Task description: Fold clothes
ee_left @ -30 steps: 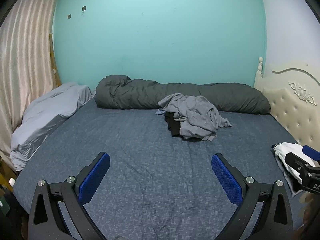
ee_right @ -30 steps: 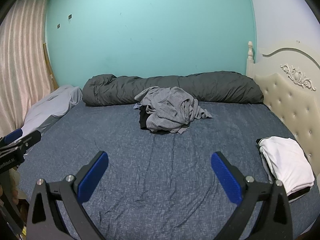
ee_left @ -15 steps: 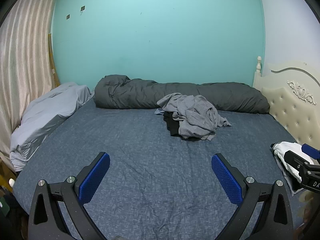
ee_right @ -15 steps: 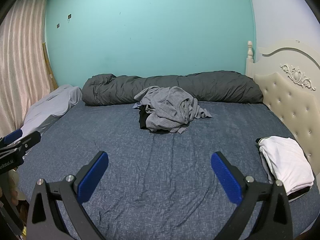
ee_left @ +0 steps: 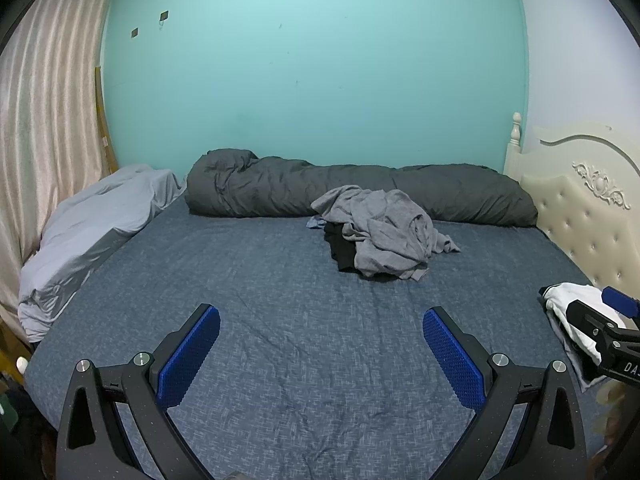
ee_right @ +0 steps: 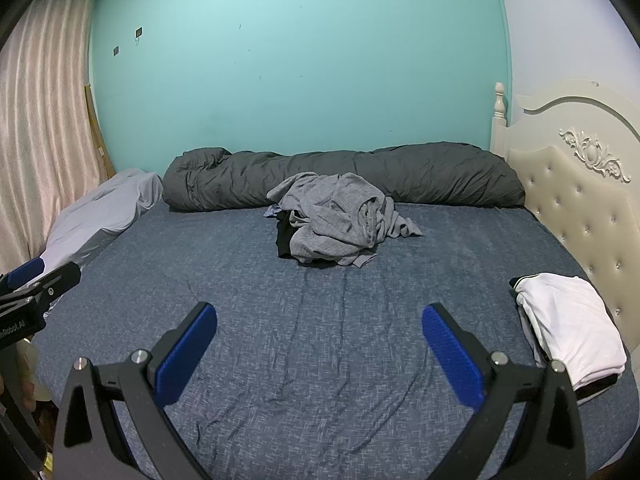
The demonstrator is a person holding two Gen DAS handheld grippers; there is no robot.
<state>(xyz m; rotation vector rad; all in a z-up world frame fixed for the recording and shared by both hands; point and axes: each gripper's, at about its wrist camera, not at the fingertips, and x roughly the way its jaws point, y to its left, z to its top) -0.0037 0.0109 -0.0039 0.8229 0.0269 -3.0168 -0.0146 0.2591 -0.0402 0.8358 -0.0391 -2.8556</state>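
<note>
the bed sheet (ee_right: 320, 340) is mottled dark blue. the crumpled garment (ee_right: 336, 216) is heathered grey over a black piece (ee_right: 285, 240). the folded stack (ee_right: 568, 324) is white. the rolled duvet (ee_right: 420, 174) is charcoal, the wall (ee_right: 300, 60) turquoise, the headboard (ee_right: 580, 200) cream, the gripper pads (ee_right: 186, 354) bright blue.

A home bedroom is showing here: a wide bed (ee_right: 320, 320) is lying under a blue sheet, a cream tufted headboard (ee_right: 580, 200) (carved on top) is standing at one side, a rolled dark duvet (ee_right: 400, 176) is resting against the turquoise wall (ee_right: 300, 60), and a curtain (ee_right: 44, 120) is hanging left.
</note>
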